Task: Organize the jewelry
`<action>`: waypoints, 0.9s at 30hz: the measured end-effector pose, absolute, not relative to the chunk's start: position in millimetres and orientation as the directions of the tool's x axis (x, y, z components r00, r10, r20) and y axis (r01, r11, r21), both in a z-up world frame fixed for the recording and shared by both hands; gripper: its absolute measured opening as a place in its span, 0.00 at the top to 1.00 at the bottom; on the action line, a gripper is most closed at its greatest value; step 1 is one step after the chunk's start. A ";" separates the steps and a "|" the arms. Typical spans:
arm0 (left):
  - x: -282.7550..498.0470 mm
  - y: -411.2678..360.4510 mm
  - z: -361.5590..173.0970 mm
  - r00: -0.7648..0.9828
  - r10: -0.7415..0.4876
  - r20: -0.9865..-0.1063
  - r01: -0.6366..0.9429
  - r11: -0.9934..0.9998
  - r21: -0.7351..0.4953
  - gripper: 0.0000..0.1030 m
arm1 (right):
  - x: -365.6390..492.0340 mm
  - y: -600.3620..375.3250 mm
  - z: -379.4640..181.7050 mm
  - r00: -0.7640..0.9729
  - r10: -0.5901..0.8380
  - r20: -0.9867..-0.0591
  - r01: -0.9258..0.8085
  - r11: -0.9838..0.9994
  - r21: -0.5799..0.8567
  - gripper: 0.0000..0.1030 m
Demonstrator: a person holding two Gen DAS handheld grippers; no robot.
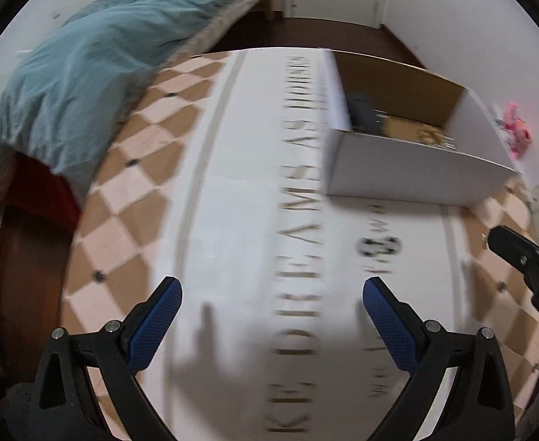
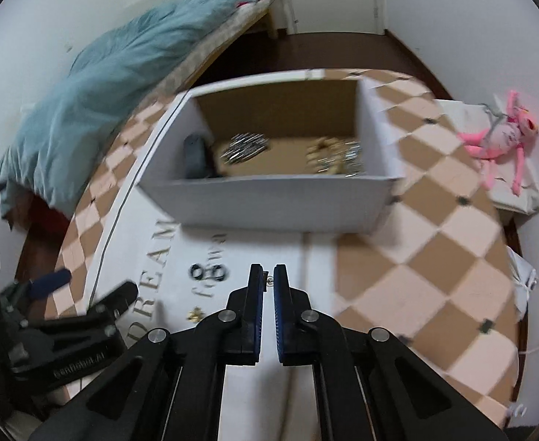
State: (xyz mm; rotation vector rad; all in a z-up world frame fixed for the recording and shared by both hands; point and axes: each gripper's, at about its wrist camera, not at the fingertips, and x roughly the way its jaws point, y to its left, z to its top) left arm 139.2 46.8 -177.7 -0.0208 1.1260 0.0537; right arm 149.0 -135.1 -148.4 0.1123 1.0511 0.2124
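A small stud (image 2: 269,279) is pinched in the right gripper (image 2: 268,273), presumably for the far box (image 2: 269,202); the left gripper (image 1: 272,292) is held spread, empty.

Home bedroom: bed (image 1: 229,14) with teal duvet (image 1: 96,58), pink plush toy (image 2: 497,136), checkered tablecloth (image 2: 434,257).

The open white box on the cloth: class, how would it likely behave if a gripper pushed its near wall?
The box looks like thin cardboard with few small pieces of jewelry inside, so it is probably light and would slide on the cloth. Its tall, open-topped walls may flex, or it may tip, if pushed high.
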 end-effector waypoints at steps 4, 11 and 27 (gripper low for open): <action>136.3 18.2 -183.1 0.435 0.004 -0.900 0.007 1.000 0.008 0.03 | 143.2 -166.2 -149.8 0.484 0.187 -0.855 -0.054 0.981 0.184 0.94; 132.1 -8.2 -187.3 0.452 0.014 -0.892 0.076 0.996 0.055 0.32 | 130.6 -193.3 -167.8 0.458 0.162 -0.874 0.008 0.983 0.186 0.94; 133.3 -17.7 -185.6 0.454 -0.060 -0.889 0.138 0.990 0.003 0.97 | 127.1 -193.3 -165.6 0.463 0.178 -0.868 0.023 0.977 0.213 0.94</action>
